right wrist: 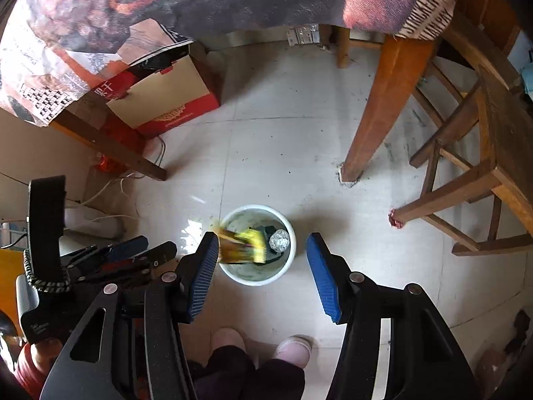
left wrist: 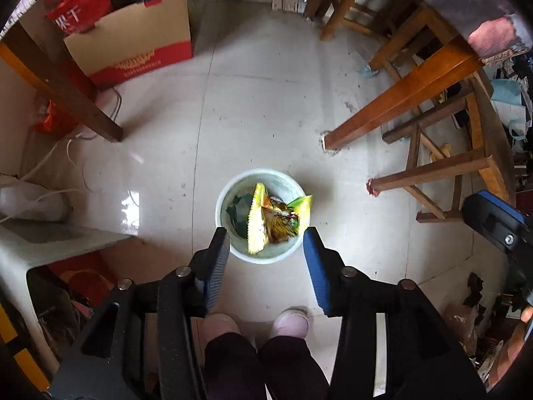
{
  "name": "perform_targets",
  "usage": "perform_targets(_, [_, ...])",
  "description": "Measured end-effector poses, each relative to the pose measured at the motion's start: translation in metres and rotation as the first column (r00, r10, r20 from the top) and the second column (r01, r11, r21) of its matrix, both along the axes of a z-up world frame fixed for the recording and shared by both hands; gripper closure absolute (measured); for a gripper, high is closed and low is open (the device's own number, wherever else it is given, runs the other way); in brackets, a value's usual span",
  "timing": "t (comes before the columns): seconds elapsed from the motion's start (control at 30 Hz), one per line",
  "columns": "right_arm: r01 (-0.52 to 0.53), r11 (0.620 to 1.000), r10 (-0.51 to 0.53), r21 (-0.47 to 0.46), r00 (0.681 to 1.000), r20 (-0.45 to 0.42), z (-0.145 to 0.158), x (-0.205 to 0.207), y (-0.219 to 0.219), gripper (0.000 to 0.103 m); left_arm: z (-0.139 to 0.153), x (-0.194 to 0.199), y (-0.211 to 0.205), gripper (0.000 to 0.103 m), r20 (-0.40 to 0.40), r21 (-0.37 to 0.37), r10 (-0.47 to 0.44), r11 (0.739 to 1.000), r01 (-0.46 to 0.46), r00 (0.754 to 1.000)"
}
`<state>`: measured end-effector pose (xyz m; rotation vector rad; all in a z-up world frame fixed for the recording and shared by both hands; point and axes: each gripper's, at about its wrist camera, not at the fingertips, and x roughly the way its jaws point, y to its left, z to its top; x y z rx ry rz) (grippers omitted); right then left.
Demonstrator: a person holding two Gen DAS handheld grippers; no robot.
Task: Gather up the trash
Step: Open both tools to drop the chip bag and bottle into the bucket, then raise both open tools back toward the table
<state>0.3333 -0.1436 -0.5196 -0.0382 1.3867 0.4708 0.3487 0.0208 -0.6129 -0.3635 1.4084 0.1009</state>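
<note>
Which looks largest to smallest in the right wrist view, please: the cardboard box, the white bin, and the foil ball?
1. The cardboard box looks largest, though a cloth hides part of it.
2. The white bin comes next.
3. The foil ball, lying inside the bin, looks smallest.
The box stands farther from the camera, so the order seems safe.

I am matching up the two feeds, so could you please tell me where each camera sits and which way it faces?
Left wrist: on the left claw, facing steeply down at the white bin holding a yellow wrapper; both slippers and the right claw's edge show.
Right wrist: on the right claw, also facing down at the bin; slippers and the left claw at left show.
Shared: bin, wrapper, slippers, red cardboard box, table leg.
</note>
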Motion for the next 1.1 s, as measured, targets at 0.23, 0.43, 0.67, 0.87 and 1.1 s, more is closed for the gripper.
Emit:
perform_targets(0.23, [0.012, 1.0, -0.012, 0.016, 1.0, -0.003, 0.029, 0.004, 0.002, 0.052, 0.039, -0.001, 0.003, 0.058, 0.008, 0.007, -0.005, 1.0, 0.005, 1.0])
perform_targets(0.43, [0.017, 0.999, -0.018, 0.043, 0.999, 0.038, 0.089, 0.005, 0.009, 0.052, 0.115, -0.004, 0.013, 0.058, 0.064, 0.034, -0.009, 0.999, 0.007, 0.998])
perform_targets(0.67, [0.003, 0.997, -0.012, 0.073, 0.992, 0.127, 0.189, 0.0, 0.014, 0.052, 0.227, -0.015, 0.028, 0.058, 0.158, 0.076, -0.014, 0.997, 0.002, 0.987])
perform_targets(0.87, [-0.006, 0.995, -0.014, 0.095, 0.977, 0.211, 0.272, -0.015, 0.018, 0.052, 0.324, -0.036, 0.036, 0.058, 0.254, 0.112, -0.025, 0.994, -0.004, 0.967])
perform_targets(1.1, [-0.015, 0.993, -0.021, 0.115, 0.954, 0.3, 0.346, -0.041, 0.019, 0.05, 0.413, -0.069, 0.049, 0.055, 0.357, 0.142, -0.034, 0.99, -0.019, 0.934])
